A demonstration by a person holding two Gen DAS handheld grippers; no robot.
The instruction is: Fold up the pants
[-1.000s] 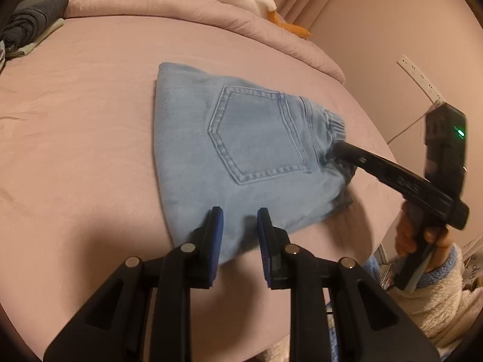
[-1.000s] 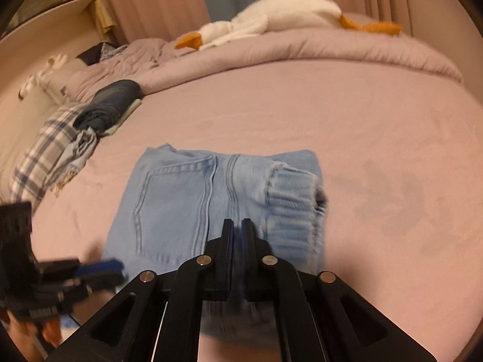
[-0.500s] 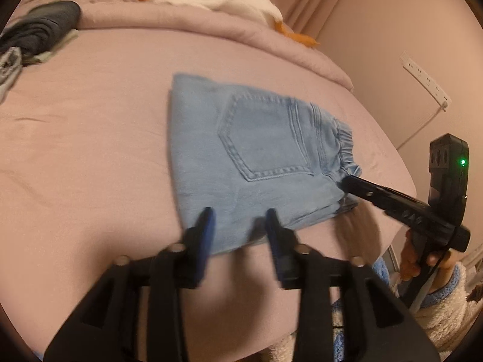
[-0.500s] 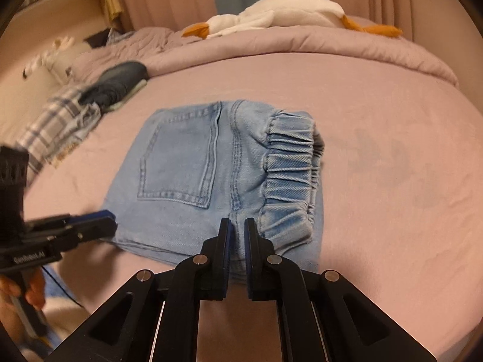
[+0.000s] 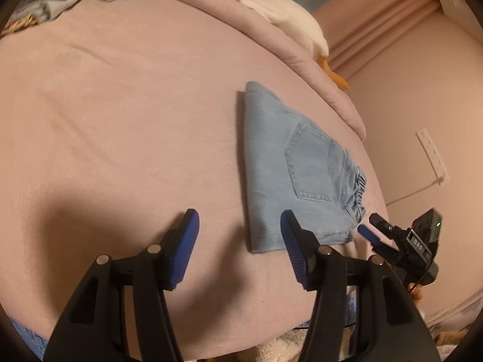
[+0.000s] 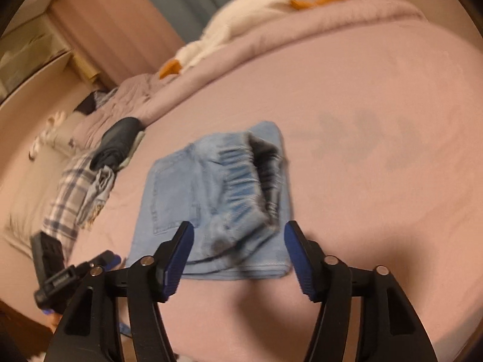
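The light blue denim pants point(image 5: 289, 169) lie folded into a compact stack on the pink bed point(image 5: 120, 120), back pocket up and elastic waistband toward the bed's near edge. My left gripper point(image 5: 240, 235) is open and empty, just in front of the stack's near left corner. My right gripper point(image 6: 238, 244) is open and empty, its jaws spread in front of the waistband end of the pants point(image 6: 217, 199). The right gripper also shows in the left wrist view point(image 5: 371, 229), just off the waistband corner. The left gripper shows at the lower left of the right wrist view point(image 6: 105, 259).
A white goose plush point(image 6: 235, 27) lies on the rolled pink duvet point(image 6: 302, 39) at the far side. Dark folded clothes point(image 6: 117, 141) and a plaid garment point(image 6: 72, 199) sit at the bed's left. A power strip point(image 5: 431, 157) hangs on the right wall.
Both grippers have opened wide and let go of the pants. Both have drawn back a little from the folded stack, which now lies on the bed.
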